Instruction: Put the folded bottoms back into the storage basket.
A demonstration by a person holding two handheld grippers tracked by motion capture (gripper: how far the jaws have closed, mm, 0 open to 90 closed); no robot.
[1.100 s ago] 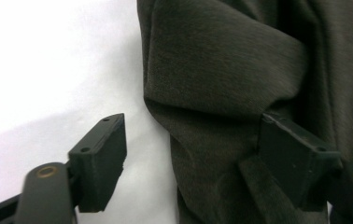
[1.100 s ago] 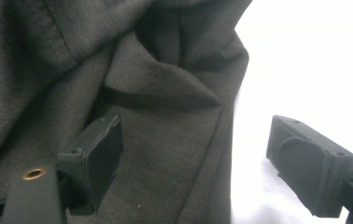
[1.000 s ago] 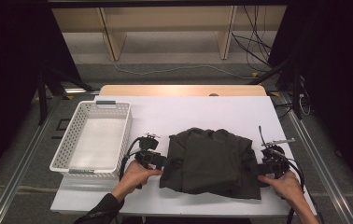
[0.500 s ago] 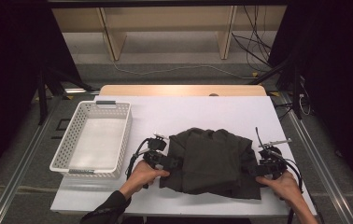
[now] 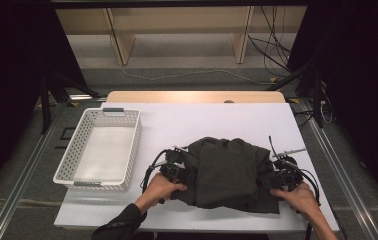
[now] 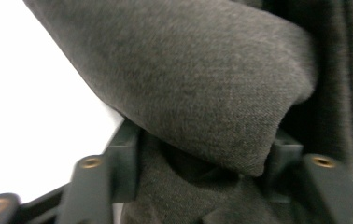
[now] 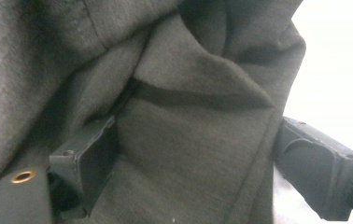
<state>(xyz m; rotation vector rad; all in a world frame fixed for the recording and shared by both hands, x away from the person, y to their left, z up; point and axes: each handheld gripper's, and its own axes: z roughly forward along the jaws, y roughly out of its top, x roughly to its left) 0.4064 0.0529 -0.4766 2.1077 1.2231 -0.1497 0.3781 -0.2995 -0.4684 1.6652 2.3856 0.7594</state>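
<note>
A dark grey garment (image 5: 229, 170) lies crumpled at lower centre of the white tabletop (image 5: 217, 122); left tongs (image 5: 183, 175) and right tongs (image 5: 272, 181), jaws wide, apparently bite its opposite edges beside a white basket (image 5: 102, 150).

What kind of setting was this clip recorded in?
Probably a lab recording station, not a home: a white table fenced by black curtains, loose cables on the floor, and a person working a dark garment with handheld grippers.

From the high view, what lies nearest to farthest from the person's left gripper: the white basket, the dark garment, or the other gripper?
From the left gripper:
1. Dark garment, right against it.
2. White basket, just to its left.
3. Right gripper, across the garment at its far edge.
</note>
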